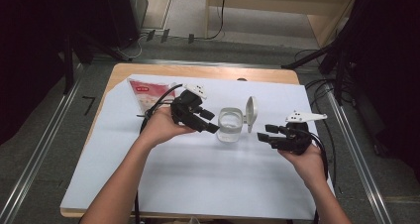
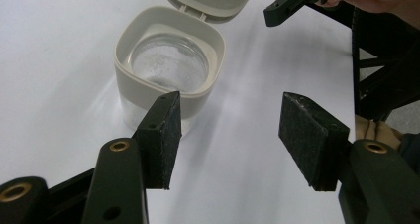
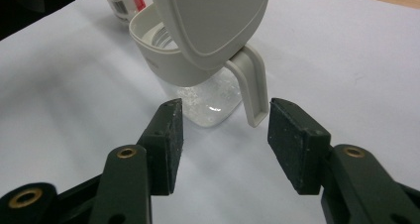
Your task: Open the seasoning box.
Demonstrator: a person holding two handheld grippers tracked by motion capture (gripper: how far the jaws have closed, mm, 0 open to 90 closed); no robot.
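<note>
Left gripper (image 1: pixel 212 121): jaws apart, nothing between the pads, tips just beside the near-left side of the jar (image 1: pixel 230 125). Right gripper (image 1: pixel 264 133): jaws also apart and empty, hanging near the jar's right side and pointing at its lid (image 1: pixel 251 113). You have no grip on anything yet. The jar stands upright around the middle of the white sheet (image 1: pixel 198 179), somewhat nearer the far edge than the near one, with a red-printed packet (image 1: pixel 146 96) lying toward the far-left corner. Jar notes: clear body, likely glass or hard plastic, so stiff, smooth and probably slippery under the pads; treat it as breakable. A pale grey collar (image 2: pixel 148 80) rings the mouth, and the hinged lid stands tipped up, with a latch tab (image 3: pixel 252 92) hanging down its side in the right gripper view. Contents: seen from the left gripper view the inside (image 2: pixel 169 63) looks empty, bar faint specks or droplets on the bottom; whether any liquid is there, you cannot tell. Empty, it should be light and easy to tip. Best hold, by my reading: pinch the clear body below the collar across two flat sides to steady it, and work the lid by its edge or tab, not the hinge.
</note>
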